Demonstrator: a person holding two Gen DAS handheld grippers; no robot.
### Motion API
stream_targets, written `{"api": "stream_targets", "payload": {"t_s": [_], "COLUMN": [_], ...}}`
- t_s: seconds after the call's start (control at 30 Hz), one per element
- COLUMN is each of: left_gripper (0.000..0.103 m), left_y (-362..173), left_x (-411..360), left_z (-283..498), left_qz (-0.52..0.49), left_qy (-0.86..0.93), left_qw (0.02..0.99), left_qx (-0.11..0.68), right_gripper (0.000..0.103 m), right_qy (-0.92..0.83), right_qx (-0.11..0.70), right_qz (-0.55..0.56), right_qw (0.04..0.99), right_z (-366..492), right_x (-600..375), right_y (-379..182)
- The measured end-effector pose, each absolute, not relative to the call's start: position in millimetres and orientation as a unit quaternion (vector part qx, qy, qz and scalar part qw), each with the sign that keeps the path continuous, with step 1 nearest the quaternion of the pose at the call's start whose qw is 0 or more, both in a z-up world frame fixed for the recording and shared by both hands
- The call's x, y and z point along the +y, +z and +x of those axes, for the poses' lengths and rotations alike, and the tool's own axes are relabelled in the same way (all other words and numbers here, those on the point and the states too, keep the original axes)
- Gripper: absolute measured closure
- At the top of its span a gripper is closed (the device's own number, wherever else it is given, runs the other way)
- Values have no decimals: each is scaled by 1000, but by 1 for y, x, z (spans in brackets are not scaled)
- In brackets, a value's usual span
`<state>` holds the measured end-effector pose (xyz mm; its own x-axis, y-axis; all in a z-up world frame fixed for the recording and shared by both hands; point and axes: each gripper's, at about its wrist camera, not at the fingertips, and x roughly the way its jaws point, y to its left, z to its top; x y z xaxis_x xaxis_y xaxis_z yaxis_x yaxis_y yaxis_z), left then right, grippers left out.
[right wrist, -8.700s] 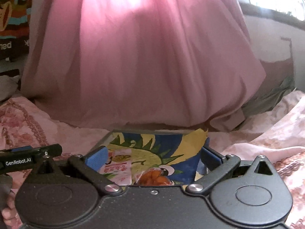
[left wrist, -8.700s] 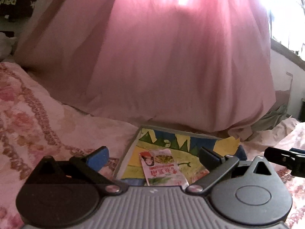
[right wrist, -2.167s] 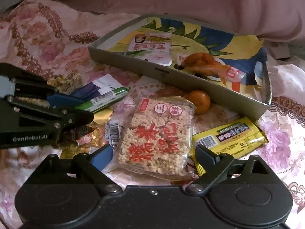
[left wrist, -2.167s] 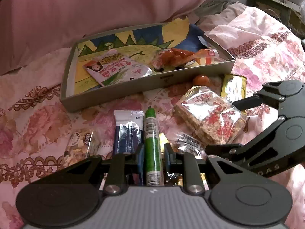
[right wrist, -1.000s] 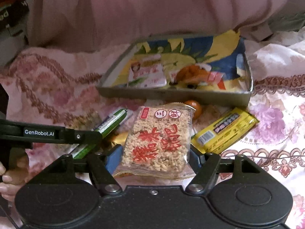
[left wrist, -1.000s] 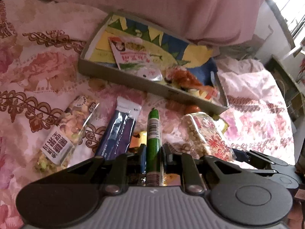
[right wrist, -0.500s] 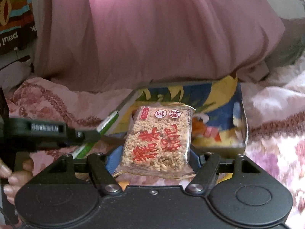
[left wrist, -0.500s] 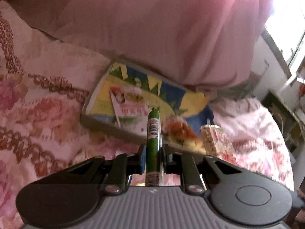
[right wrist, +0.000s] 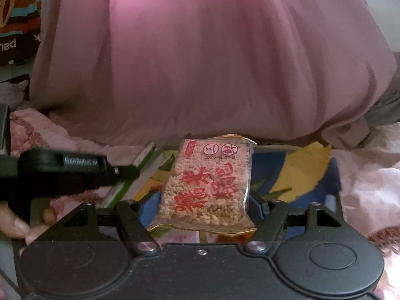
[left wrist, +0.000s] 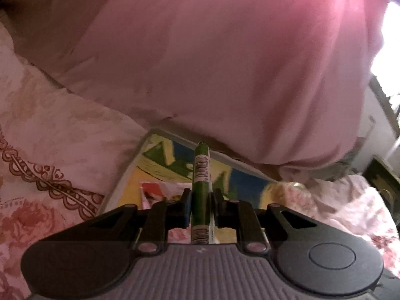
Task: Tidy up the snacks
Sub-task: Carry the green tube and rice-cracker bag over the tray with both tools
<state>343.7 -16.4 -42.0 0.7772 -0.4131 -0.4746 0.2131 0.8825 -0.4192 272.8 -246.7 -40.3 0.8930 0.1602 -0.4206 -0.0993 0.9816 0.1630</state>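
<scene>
Left wrist view: the left hand-held gripper (left wrist: 202, 206) is pinched on a green stick snack (left wrist: 201, 175), blue pads pressing both sides of it. The stick points straight ahead, barcode label facing up, its tip over the far rim of the tray (left wrist: 125, 177). The tray lies on the floral bedspread (left wrist: 50, 150); its floor carries a yellow, green and blue cartoon print. A white and red sachet (left wrist: 160, 192) lies in the tray's near left part, partly hidden by the gripper. A pink curtain (left wrist: 225, 62) hangs behind the tray and fills the upper frame. Right of the tray the picture is blurred; what lies there cannot be told.

Right wrist view: the right hand-held gripper (right wrist: 205, 206) stands wide, its pads clamped on the two edges of a clear puffed-rice packet (right wrist: 207, 182) with red characters. The packet is held off the bed, tilted up, above the near part of the tray (right wrist: 335, 175). The left hand-held gripper (right wrist: 125, 172) enters from the left with the green stick snack (right wrist: 130, 177) projecting toward the tray's left corner. The person's fingers (right wrist: 17, 222) show at the lower left edge. The pink curtain (right wrist: 200, 62) is the backdrop.
</scene>
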Motion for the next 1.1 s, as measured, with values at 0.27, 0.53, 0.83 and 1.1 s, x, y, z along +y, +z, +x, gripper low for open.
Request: {"api": "stream_targets", "payload": {"t_s": [0.27,0.53,0.83,1.1], "left_gripper": [85,85,84,84], "left_y": [-72,-83,-96,-101], "left_x": [-23,-18,-24,-26], "left_z": [366,371,370,368], "left_qz": [-139,-122,-103,-103], "left_qy": [-160,-157,-142,-146], "left_qw": [929,925,923,919], "left_qx": [304,325,341,351], "right_gripper": [30,30,29,28], "right_qy": [67,70,72,74], "right_qx": [261,289,289,289], "right_qz": [46,4,-57,-75], "right_qw": [962,955,953,951], "right_z": [304,317,316,312], "right_x": [-238,-225,-211,-207], "right_y": [-71,-79,-84,-86]}}
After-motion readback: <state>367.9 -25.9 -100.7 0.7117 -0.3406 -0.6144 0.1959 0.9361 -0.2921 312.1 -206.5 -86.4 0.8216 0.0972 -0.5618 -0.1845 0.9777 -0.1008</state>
